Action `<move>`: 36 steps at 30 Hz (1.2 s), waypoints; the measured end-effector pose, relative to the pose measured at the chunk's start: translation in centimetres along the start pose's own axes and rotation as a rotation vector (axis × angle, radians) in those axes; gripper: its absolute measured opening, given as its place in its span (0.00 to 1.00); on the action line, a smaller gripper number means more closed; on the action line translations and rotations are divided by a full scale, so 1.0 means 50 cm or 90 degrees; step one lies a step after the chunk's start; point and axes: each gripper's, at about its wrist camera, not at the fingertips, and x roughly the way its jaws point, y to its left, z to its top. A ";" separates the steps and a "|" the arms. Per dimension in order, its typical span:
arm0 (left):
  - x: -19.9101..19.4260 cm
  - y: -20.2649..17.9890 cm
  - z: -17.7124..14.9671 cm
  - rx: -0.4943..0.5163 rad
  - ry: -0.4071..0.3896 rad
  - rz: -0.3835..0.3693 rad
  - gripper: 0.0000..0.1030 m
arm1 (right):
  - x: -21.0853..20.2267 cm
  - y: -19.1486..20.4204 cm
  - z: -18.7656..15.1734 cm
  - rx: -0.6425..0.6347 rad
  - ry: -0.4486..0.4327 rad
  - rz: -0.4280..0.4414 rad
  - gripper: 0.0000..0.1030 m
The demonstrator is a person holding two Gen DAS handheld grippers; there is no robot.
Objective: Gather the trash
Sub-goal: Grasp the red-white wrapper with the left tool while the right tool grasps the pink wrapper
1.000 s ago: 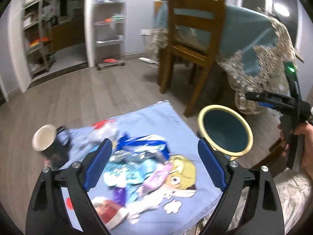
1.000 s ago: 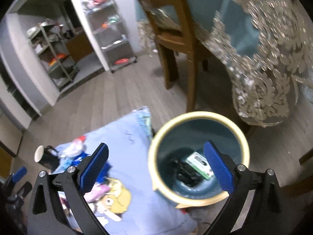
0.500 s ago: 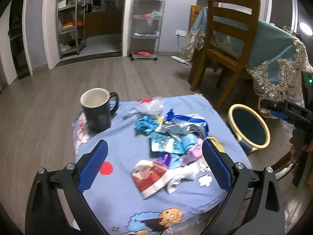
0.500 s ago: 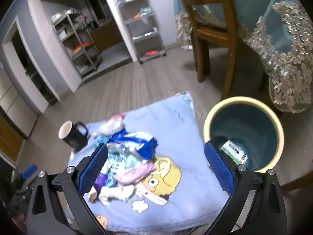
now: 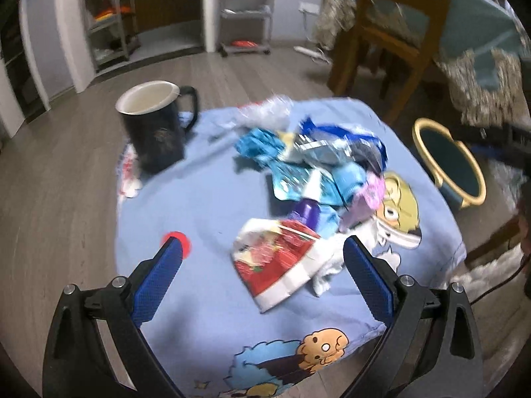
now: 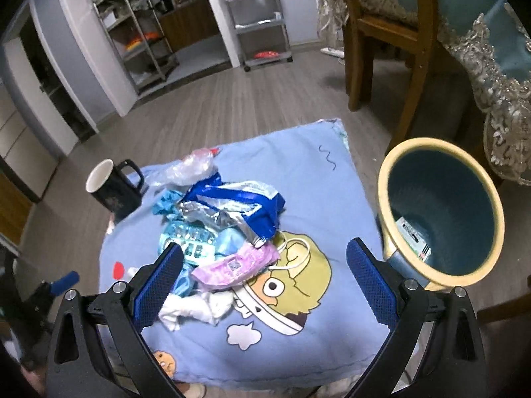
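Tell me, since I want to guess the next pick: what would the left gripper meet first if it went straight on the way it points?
Probably the red and white wrapper: it lies nearest, between the open left gripper fingers, on the blue cloth. Depth is hard to judge in this blurred view.

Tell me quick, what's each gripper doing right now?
Left gripper: open, jaws just opening, holding nothing.
Right gripper: open, holding nothing.

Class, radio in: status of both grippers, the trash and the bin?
Left gripper open, just widened, empty, above red wrapper. Right gripper open, empty. Wrapper pile on cloth; bin alongside. Mug beside pile.
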 end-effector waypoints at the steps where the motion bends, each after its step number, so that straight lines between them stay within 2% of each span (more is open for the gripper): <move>1: 0.015 -0.013 -0.004 0.011 0.009 -0.003 0.93 | 0.010 0.001 -0.001 -0.001 0.007 -0.003 0.95; 6: 0.077 -0.050 -0.017 0.043 0.046 -0.006 0.92 | 0.046 0.003 -0.003 0.000 0.033 -0.011 0.95; 10: 0.114 -0.048 -0.017 0.031 0.070 0.007 0.88 | 0.057 0.006 0.000 0.000 0.041 -0.007 0.95; 12: 0.126 -0.041 -0.016 0.017 0.081 0.008 0.81 | 0.068 0.005 -0.001 0.006 0.045 -0.003 0.95; 14: 0.134 -0.034 -0.018 0.008 0.099 0.005 0.59 | 0.089 0.002 -0.008 0.015 0.064 0.003 0.95; 17: 0.120 -0.023 -0.013 -0.003 0.087 0.002 0.44 | 0.120 -0.004 -0.018 0.040 0.090 0.025 0.95; 25: 0.089 -0.004 0.001 -0.017 0.056 0.024 0.27 | 0.209 0.006 -0.048 0.086 0.144 0.078 0.93; 28: 0.084 -0.006 0.005 -0.003 0.051 0.037 0.23 | 0.246 0.006 -0.062 0.104 0.169 0.073 0.90; 29: 0.083 -0.005 0.006 -0.001 0.052 0.039 0.23 | 0.259 0.007 -0.067 0.107 0.179 0.071 0.79; 30: 0.083 -0.004 0.007 0.001 0.051 0.041 0.23 | 0.268 0.008 -0.071 0.108 0.189 0.072 0.60; 31: 0.081 -0.004 0.008 0.004 0.050 0.045 0.22 | 0.274 0.009 -0.073 0.108 0.195 0.072 0.54; 34: 0.076 -0.002 0.010 0.009 0.046 0.057 0.19 | 0.268 0.009 -0.072 0.114 0.197 0.073 0.29; 36: 0.072 0.000 0.013 0.010 0.043 0.063 0.17 | 0.255 0.000 -0.072 0.137 0.195 0.078 0.22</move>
